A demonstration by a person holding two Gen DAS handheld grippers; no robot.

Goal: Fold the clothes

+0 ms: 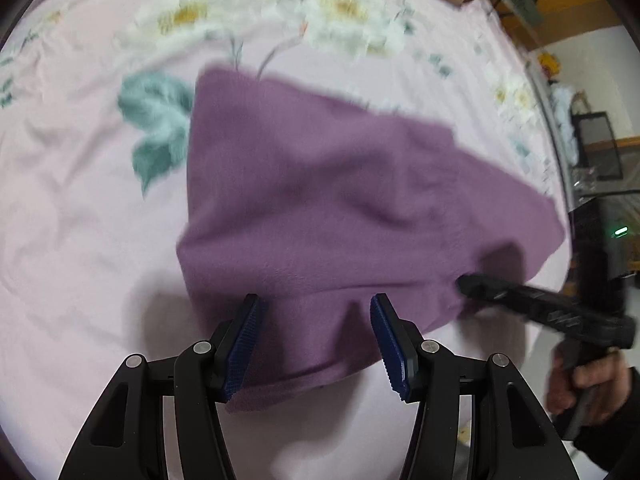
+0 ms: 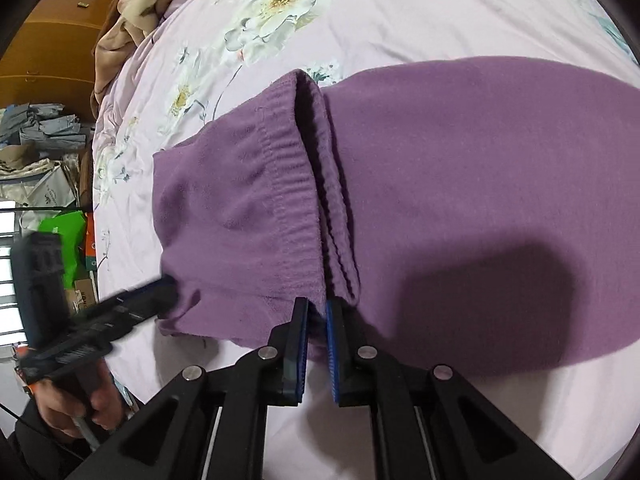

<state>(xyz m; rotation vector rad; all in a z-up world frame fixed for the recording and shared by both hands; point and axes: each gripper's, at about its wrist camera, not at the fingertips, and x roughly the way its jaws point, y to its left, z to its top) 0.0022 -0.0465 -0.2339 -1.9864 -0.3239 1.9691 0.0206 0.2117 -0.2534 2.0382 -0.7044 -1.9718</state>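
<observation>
A purple fleece garment [image 1: 320, 208] with an elastic waistband [image 2: 288, 184] lies partly folded on a pink floral bedsheet [image 1: 80, 220]. My left gripper [image 1: 316, 312] is open, its blue pads [image 1: 244, 344] on either side of the garment's near edge. It also shows in the right wrist view [image 2: 168, 284], at the garment's left corner. My right gripper [image 2: 318, 312] is shut on the waistband's near end. It shows in the left wrist view [image 1: 468, 282] at the garment's right edge.
The bedsheet [image 2: 400, 8] stretches away on all sides of the garment. A brown blanket [image 2: 132, 8] is bunched at the bed's far corner. Beside the bed are a wooden wardrobe [image 2: 48, 40], piled bags and a green bag [image 2: 68, 236].
</observation>
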